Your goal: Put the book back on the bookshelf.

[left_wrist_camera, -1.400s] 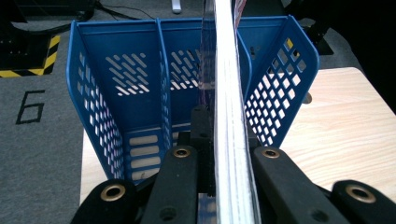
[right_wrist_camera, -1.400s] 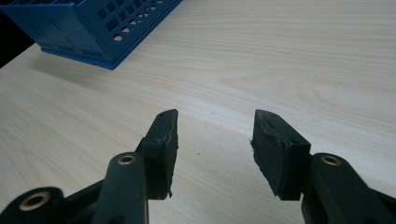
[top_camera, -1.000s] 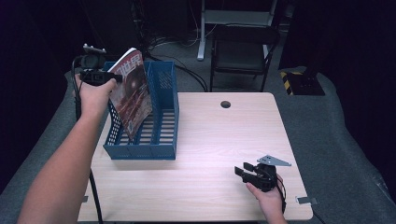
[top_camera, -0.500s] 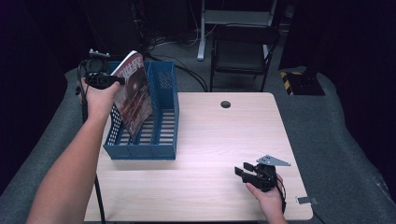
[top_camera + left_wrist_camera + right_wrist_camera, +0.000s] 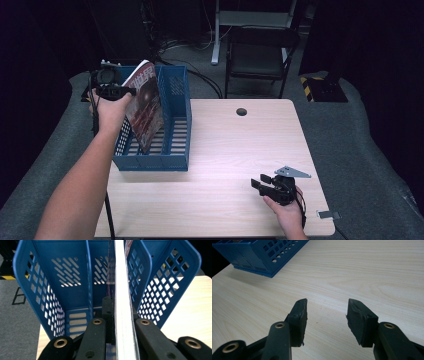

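Note:
A magazine (image 5: 146, 107) with a reddish cover stands tilted inside the blue slotted file basket (image 5: 175, 145) at the table's left. My left gripper (image 5: 116, 91) is shut on the magazine's upper edge, above the basket's left wall. In the left gripper view the magazine's white spine (image 5: 122, 290) runs up between the black jaws, down into the basket (image 5: 50, 290) beside its divider. My right gripper (image 5: 262, 182) rests low near the table's front right, open, nothing between its fingers. In the right gripper view its gripper (image 5: 326, 312) hovers over bare wood.
The light wooden table (image 5: 240, 150) has a round cable hole (image 5: 241, 111) near its far edge. A dark chair (image 5: 260, 55) stands beyond the table. The basket's corner (image 5: 257, 255) lies far ahead of the right gripper. Grey carpet surrounds the table.
The left hand has lowered the magazine deeper into the basket. The right gripper has not moved.

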Action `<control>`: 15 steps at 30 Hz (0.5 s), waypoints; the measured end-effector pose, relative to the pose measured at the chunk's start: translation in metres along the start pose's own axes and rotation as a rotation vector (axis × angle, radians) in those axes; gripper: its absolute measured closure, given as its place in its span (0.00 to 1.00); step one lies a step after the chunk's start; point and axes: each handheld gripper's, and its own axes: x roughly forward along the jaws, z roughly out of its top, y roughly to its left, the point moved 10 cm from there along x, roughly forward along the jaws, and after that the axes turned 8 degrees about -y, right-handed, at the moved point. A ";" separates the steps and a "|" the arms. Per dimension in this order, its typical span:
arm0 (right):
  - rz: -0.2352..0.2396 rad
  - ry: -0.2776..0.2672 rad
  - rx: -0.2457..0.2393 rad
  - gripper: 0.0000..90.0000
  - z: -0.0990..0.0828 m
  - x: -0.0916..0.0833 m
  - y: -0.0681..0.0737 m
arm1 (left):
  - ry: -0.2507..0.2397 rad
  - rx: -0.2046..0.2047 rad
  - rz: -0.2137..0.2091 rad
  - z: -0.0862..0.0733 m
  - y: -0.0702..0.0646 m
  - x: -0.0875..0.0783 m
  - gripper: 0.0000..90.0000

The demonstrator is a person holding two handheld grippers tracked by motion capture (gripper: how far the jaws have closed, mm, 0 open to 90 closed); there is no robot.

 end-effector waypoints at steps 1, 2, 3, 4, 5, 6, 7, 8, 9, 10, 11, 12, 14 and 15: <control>-0.001 0.005 -0.001 0.56 0.000 0.000 0.000 | 0.001 -0.001 0.003 -0.002 0.000 0.001 0.93; 0.000 0.004 -0.003 0.56 0.000 0.000 0.000 | -0.001 -0.001 0.003 -0.003 0.000 0.003 0.93; -0.001 0.004 -0.003 0.56 0.000 0.000 0.000 | 0.004 -0.003 0.004 -0.005 0.001 0.004 0.93; -0.001 0.003 -0.002 0.56 0.000 0.000 0.000 | 0.003 -0.006 0.005 -0.006 0.001 0.005 0.93; -0.003 0.002 -0.003 0.56 0.000 0.000 0.000 | 0.007 -0.007 0.003 -0.008 0.001 0.006 0.93; -0.006 0.002 -0.004 0.56 0.000 0.000 -0.001 | 0.006 -0.008 0.007 -0.009 0.002 0.007 0.93; -0.008 -0.001 0.002 0.56 0.000 0.000 -0.001 | 0.009 -0.009 0.003 -0.010 0.002 0.008 0.93; -0.011 0.000 -0.002 0.56 0.000 -0.001 -0.001 | 0.004 -0.008 0.009 -0.011 0.003 0.009 0.93; -0.014 0.000 -0.005 0.56 0.000 -0.001 -0.002 | 0.004 -0.010 0.007 -0.012 0.003 0.009 0.93; -0.013 0.000 -0.005 0.56 0.001 -0.001 -0.002 | 0.006 -0.004 0.008 -0.013 0.003 0.010 0.93; -0.013 0.000 -0.005 0.56 0.000 -0.001 -0.002 | 0.008 -0.002 0.009 -0.014 0.003 0.010 0.93; -0.015 0.001 -0.004 0.56 0.000 0.000 -0.002 | 0.007 -0.007 0.010 -0.016 0.003 0.011 0.93; -0.014 -0.002 -0.014 0.56 0.000 0.000 -0.002 | 0.002 -0.007 0.010 -0.018 0.004 0.013 0.93; -0.013 0.003 -0.010 0.56 0.000 0.000 -0.001 | 0.001 -0.012 0.012 -0.019 0.004 0.014 0.93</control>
